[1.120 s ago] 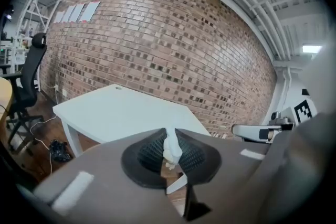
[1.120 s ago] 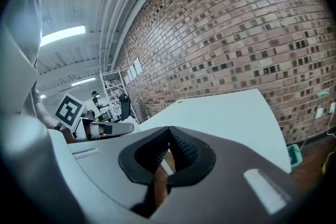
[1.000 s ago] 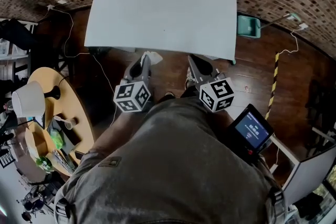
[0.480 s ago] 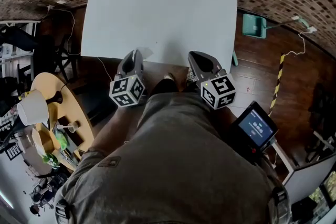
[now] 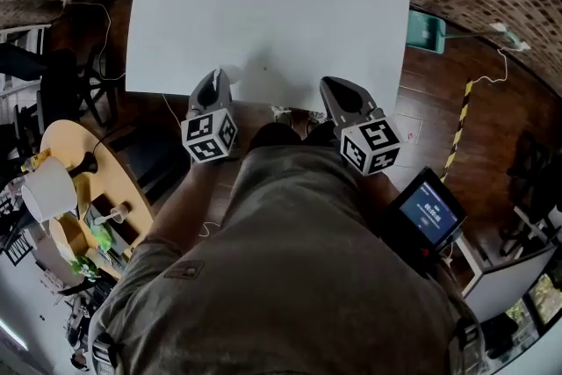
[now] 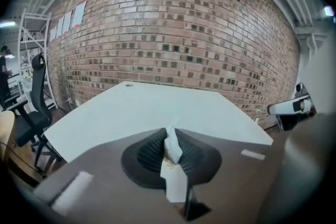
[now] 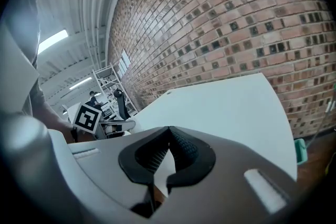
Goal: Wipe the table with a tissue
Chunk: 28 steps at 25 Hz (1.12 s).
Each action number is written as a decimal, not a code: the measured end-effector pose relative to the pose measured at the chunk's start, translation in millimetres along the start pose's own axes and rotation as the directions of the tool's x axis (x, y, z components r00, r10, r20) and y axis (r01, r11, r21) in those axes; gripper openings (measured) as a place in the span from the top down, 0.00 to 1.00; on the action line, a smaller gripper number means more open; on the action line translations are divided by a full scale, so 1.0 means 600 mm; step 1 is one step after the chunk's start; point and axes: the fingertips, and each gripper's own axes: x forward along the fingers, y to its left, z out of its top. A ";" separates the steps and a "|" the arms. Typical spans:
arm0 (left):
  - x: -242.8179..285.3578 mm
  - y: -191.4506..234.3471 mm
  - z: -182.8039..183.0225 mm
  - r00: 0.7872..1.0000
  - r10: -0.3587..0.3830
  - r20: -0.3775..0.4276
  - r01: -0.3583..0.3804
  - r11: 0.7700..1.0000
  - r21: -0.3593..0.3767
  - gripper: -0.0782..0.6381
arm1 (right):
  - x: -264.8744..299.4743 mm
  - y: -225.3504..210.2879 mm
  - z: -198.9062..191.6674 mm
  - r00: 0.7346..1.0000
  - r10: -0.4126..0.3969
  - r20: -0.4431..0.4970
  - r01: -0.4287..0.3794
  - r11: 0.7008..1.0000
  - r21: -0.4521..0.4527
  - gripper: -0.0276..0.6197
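Now, the left gripper is clamped tight on the tissue. It is white and crumpled, with a peak poking up past the tips and a flat tail trailing back, right at the near edge of the white table. The right gripper hangs at that same edge, jaws closed together on nothing. A green box lies right of the table, a black chair left of it, and a brick wall behind.
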 end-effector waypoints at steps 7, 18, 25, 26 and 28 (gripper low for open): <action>0.053 0.047 -0.025 0.999 -0.003 -0.045 0.003 1.000 0.006 0.85 | 0.033 -0.003 -0.011 0.998 -0.045 -0.043 0.046 0.999 0.018 0.94; 0.102 0.011 -0.061 0.990 -0.076 -0.118 0.090 0.989 0.117 0.85 | 0.039 -0.024 -0.022 0.993 -0.098 -0.069 0.102 0.993 0.064 0.94; 0.115 -0.041 -0.066 0.981 -0.144 -0.130 0.172 0.956 0.236 0.85 | 0.028 -0.041 -0.023 0.991 -0.125 -0.050 0.129 0.988 0.089 0.94; 0.116 -0.051 -0.063 0.980 -0.154 -0.129 0.183 0.948 0.259 0.85 | 0.026 -0.043 -0.024 0.991 -0.129 -0.048 0.133 0.987 0.092 0.94; 0.117 -0.068 -0.060 0.976 -0.174 -0.130 0.205 0.934 0.292 0.85 | 0.021 -0.046 -0.025 0.990 -0.137 -0.044 0.140 0.985 0.099 0.94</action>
